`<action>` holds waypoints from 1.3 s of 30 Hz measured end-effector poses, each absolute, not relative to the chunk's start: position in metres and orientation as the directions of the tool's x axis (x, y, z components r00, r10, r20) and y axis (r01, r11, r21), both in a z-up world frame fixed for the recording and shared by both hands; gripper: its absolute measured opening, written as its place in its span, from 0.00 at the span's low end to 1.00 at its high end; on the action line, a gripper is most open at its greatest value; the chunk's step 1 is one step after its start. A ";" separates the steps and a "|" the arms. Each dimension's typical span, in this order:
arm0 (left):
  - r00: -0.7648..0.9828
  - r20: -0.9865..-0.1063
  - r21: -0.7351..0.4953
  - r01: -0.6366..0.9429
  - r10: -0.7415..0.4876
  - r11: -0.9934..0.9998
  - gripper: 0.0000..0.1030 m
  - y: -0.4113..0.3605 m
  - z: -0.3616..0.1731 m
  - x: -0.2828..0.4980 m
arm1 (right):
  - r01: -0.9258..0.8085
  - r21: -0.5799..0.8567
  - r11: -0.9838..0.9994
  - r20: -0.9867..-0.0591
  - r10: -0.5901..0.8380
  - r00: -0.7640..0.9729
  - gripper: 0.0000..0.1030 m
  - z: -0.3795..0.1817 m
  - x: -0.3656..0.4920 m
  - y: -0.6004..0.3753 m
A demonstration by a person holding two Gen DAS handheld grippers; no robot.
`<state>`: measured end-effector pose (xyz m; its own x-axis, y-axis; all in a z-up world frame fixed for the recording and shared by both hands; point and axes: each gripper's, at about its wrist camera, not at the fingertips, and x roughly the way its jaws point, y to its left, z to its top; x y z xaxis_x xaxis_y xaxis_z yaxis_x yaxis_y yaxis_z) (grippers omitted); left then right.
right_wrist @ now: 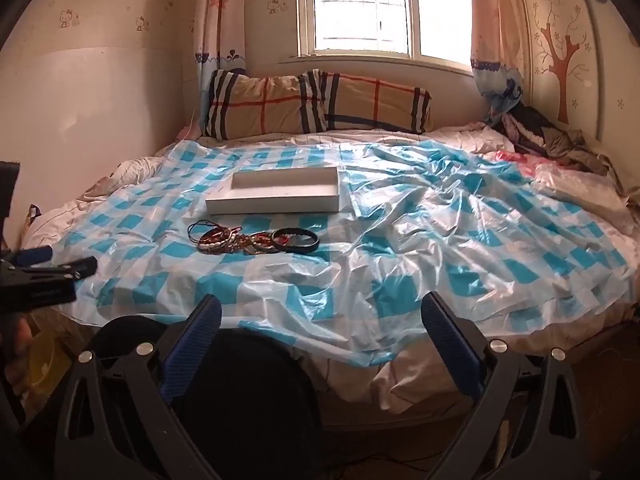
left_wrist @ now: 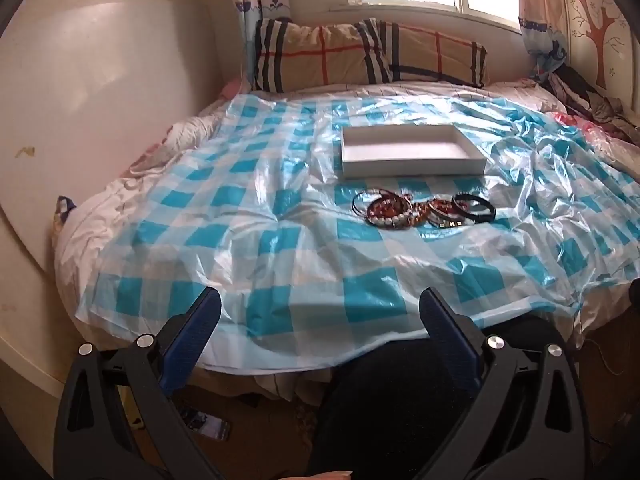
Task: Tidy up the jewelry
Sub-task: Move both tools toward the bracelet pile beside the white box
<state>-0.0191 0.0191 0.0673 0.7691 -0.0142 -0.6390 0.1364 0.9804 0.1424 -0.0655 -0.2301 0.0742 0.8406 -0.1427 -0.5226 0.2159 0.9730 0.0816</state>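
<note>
A bed (left_wrist: 120,216) fills the room, and a crinkly blue and white plastic sheet (left_wrist: 248,200) lies over it. Two striped pillows (left_wrist: 360,56) lean at the far end, under a bright window (right_wrist: 360,4). Dark clothes (right_wrist: 536,128) are piled in the far right corner. A white box (left_wrist: 412,152) sits open on the sheet with nothing seen inside. Just in front of it lies a small heap of bracelets (left_wrist: 424,208), some beaded, some black, all bunched together and touching. Nothing stands between the grippers and the heap. The left gripper (left_wrist: 320,320) hangs over the near edge of the bed with its jaws spread wide and nothing between them. The right gripper (right_wrist: 320,320) is the same, wide apart and holding nothing. Both are well back from the bracelets.
</note>
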 end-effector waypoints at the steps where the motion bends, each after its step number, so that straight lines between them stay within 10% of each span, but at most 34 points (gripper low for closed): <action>1: 0.781 -0.624 0.156 0.133 -0.006 0.979 0.93 0.022 0.076 -0.020 | 0.222 0.064 0.973 -0.514 -0.159 0.843 0.93 0.080 -0.068 -0.232; 39: 0.735 -0.675 0.108 0.191 -0.069 0.976 0.93 0.047 0.095 -0.118 | 0.086 0.201 0.976 -0.549 0.040 0.835 0.93 0.106 -0.135 -0.194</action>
<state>-0.1182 0.0467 0.0953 0.7350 -0.0690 -0.6746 0.1905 0.9758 0.1077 -0.1350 -0.1936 0.1055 0.8347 0.0395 -0.5493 0.0861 0.9758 0.2012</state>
